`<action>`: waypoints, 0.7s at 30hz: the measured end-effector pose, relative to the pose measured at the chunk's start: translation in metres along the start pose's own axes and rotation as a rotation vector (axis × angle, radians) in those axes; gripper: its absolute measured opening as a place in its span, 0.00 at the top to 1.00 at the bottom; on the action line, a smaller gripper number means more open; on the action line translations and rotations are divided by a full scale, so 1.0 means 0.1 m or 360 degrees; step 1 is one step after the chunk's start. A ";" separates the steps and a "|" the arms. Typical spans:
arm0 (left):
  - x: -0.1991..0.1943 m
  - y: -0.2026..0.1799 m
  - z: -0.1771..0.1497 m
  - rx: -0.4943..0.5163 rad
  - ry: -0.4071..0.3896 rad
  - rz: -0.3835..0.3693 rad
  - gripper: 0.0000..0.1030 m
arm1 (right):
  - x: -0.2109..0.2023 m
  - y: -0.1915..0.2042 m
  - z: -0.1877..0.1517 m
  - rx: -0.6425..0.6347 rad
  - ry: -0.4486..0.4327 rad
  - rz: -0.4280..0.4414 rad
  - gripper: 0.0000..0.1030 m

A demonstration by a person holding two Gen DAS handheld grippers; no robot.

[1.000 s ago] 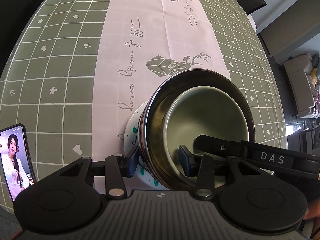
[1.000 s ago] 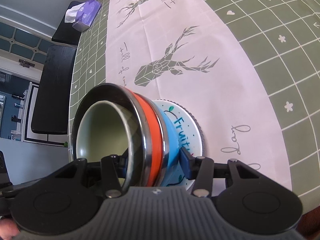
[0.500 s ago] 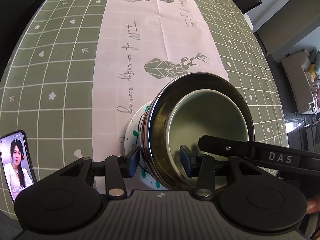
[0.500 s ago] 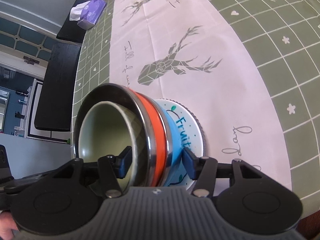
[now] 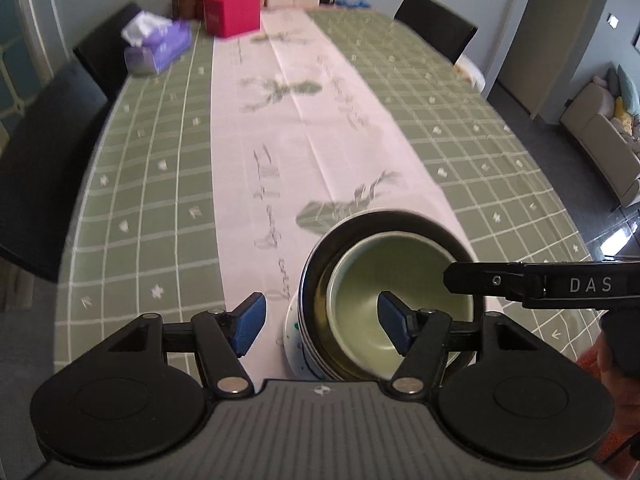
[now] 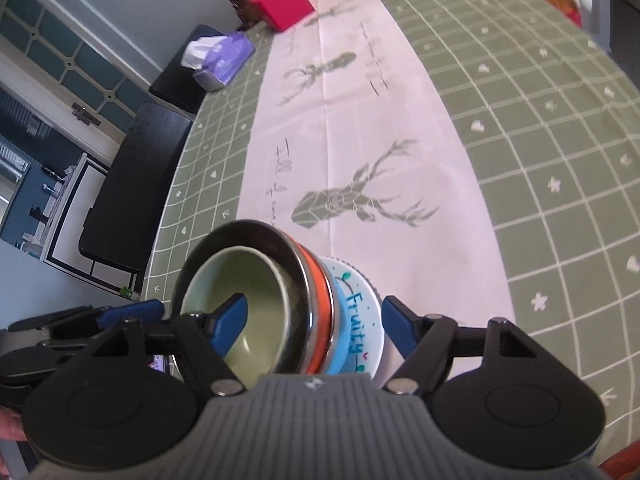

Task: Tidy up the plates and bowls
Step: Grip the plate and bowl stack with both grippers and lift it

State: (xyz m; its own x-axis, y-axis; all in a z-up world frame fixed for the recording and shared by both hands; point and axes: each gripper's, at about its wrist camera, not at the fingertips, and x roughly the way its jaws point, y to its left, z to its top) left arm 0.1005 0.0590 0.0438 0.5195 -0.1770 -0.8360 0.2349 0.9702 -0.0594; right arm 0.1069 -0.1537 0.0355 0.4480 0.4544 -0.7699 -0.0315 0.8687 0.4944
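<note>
A stack stands on the pink runner near the table's front edge: a pale green bowl (image 5: 372, 276) nested in a steel bowl (image 5: 320, 260), on a white plate (image 5: 291, 340). From the right wrist the green bowl (image 6: 240, 280) sits above orange-banded (image 6: 320, 304) and blue-banded (image 6: 339, 332) bowls and the "Fruity" plate (image 6: 366, 312). My left gripper (image 5: 322, 326) hovers over the stack's left rim, jaws opening, pads clear of it. My right gripper (image 6: 314, 327) straddles the right rim the same way, jaws opening, nothing pressed. Each gripper shows in the other's view.
A purple tissue box (image 5: 160, 46), a red box (image 5: 232, 12) and several jars stand at the table's far end. Black chairs (image 5: 40, 160) line the left side, and one (image 5: 436, 24) stands far right. A sofa (image 5: 600, 144) sits beyond the table.
Both grippers spread their jaws off the stack's rim and lifted away. Both views tipped up toward the far end of the table. The phone left the left wrist view.
</note>
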 end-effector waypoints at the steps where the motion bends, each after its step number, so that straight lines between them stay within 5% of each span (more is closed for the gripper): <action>1: -0.08 -0.03 -0.01 0.0015 -0.0053 0.0001 0.27 | -0.06 0.01 -0.01 -0.0034 -0.0030 0.0001 0.26; 10: -0.47 -0.09 -0.50 0.0095 -0.0531 -0.0079 0.27 | -0.50 -0.08 -0.40 -0.0270 -0.0334 0.0051 0.26; 16: -0.21 0.07 -0.97 -0.0128 -0.0443 -0.0081 0.30 | -0.33 -0.40 -0.83 -0.0172 -0.0311 0.0036 0.49; 21: 0.20 0.31 -1.01 -0.0349 -0.0200 -0.0088 0.55 | 0.01 -0.61 -0.97 -0.0005 -0.0195 0.0050 0.68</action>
State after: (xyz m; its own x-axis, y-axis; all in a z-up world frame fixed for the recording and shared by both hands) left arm 0.0349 0.1021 -0.0301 0.6121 -0.2367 -0.7545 0.0892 0.9687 -0.2316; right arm 0.0224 -0.1869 -0.0343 0.5524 0.4539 -0.6992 -0.0496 0.8552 0.5159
